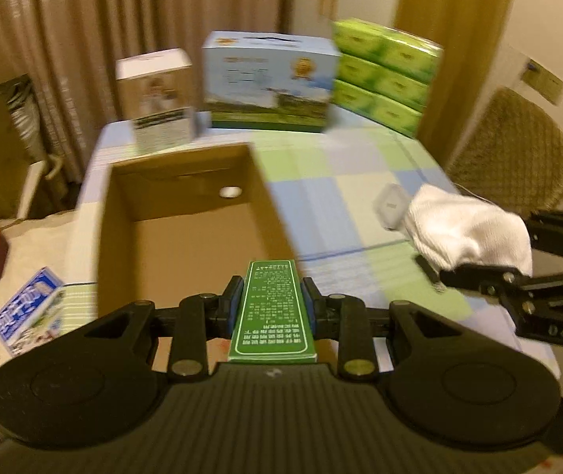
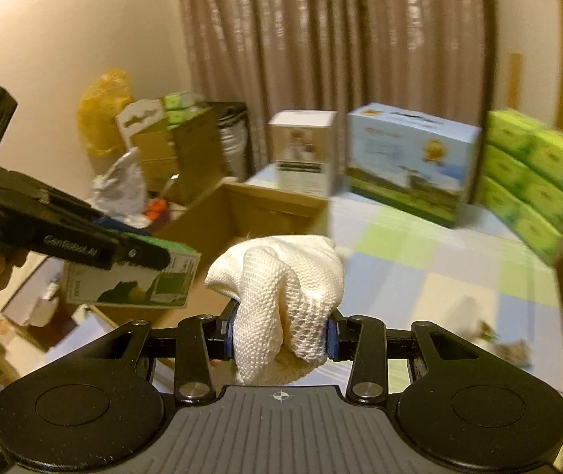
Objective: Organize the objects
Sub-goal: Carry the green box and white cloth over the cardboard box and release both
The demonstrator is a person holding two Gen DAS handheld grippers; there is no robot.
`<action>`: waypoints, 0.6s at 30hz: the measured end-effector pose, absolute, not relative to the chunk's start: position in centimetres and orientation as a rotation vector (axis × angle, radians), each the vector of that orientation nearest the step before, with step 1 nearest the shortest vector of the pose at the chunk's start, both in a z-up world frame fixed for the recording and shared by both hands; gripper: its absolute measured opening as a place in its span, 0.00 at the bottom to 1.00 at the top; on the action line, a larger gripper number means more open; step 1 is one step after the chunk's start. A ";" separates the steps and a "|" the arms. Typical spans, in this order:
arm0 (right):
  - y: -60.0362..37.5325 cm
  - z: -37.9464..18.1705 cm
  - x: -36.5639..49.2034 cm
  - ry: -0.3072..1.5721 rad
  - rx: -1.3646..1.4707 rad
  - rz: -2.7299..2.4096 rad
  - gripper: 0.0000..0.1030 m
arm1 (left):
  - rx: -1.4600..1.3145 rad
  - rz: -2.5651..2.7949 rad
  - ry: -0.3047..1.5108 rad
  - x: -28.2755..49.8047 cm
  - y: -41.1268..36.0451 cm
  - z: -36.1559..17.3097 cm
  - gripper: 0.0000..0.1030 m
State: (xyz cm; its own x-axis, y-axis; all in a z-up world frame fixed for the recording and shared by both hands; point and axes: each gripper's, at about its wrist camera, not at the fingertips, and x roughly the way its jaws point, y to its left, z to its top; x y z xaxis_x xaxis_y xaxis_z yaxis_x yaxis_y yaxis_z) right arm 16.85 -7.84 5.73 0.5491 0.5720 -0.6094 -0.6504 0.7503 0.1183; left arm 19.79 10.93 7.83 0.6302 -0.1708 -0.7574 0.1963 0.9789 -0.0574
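My left gripper [image 1: 270, 304] is shut on a flat green box [image 1: 272, 312] with white print, held over the near edge of an open cardboard box [image 1: 186, 181]. The cardboard box looks empty inside. My right gripper [image 2: 279, 333] is shut on a bunched white knit cloth [image 2: 281, 296], held above the checked tablecloth [image 2: 439, 268] to the right of the cardboard box [image 2: 265, 205]. In the left wrist view the cloth [image 1: 467, 233] and the right gripper [image 1: 439, 272] show at the right. In the right wrist view the left gripper [image 2: 162, 256] with the green box [image 2: 131, 284] shows at the left.
At the table's back stand a white box [image 1: 159, 94], a light blue carton [image 1: 269, 79] and stacked green tissue packs [image 1: 384, 75]. A small grey object [image 1: 392, 205] lies on the cloth. A blue box [image 1: 28, 308] lies lower left. Clutter and cartons fill the floor at left [image 2: 170, 150].
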 end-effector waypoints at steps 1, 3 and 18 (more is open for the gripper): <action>-6.7 5.6 17.2 0.680 -0.131 0.738 0.36 | 0.027 -0.192 0.866 20.0 12.0 7.7 0.25; -4.7 5.3 17.9 0.695 -0.136 0.761 0.36 | 0.021 -0.163 0.872 20.5 13.9 7.4 0.25; 1.9 0.7 21.2 0.797 -0.176 0.779 0.36 | -0.071 -0.110 0.895 24.2 19.1 1.7 0.25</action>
